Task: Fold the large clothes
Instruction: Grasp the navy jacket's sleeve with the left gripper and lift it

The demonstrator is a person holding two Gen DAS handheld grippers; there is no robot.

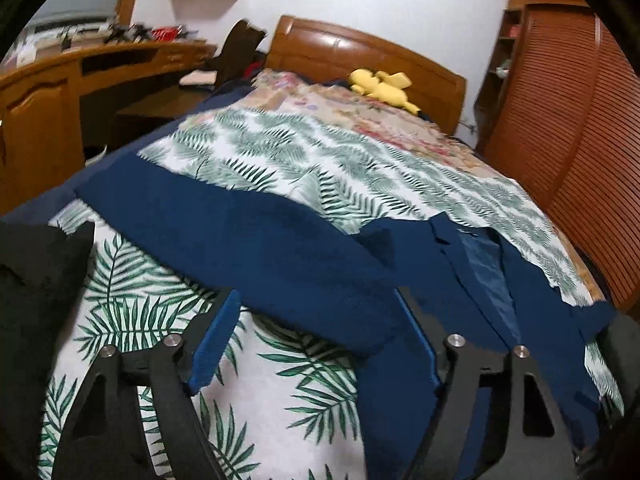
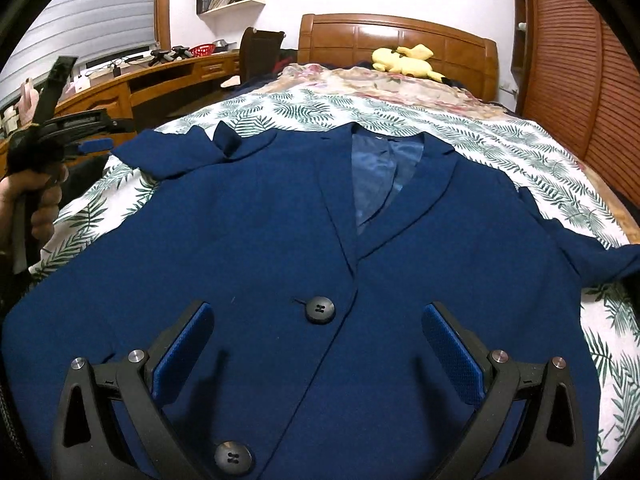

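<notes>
- Nearest the right wrist lens: right gripper [image 2: 318,344], fingers spread wide and released, hovering over the lower front of the blue jacket [image 2: 248,248]; nothing between the pads, top button [image 2: 320,309] lying in the gap below.
- Spread face-up on the leaf-print sheet [image 2: 280,110] of the bed [image 2: 394,36], collar toward the headboard, lapels open on the lining; laid flat like this probably so that sleeves and sides can be turned inward cleanly.
- Left sleeve [image 2: 180,150] bunched and doubled near the shoulder, right sleeve [image 2: 592,254] crumpled toward the bed's edge; likely both need straightening before any fold.
- Left gripper [image 1: 316,340] coming in low from the jacket's side, pointed down toward the sleeve [image 1: 240,248] that crosses its view; jaws partly apart, hem of the cloth lying between them, pads not seen pressing, so released for now.
- Same gripper seen from the right wrist camera at far left, carried in a hand [image 2: 38,200] clear of the cloth.
- Judged step: early, first grasp of the left sleeve not yet made; right gripper perhaps parked mid-front to pin the body while the sleeve gets drawn across.
- Yellow plush toy [image 2: 404,62] by the headboard, well apart from the work.
</notes>
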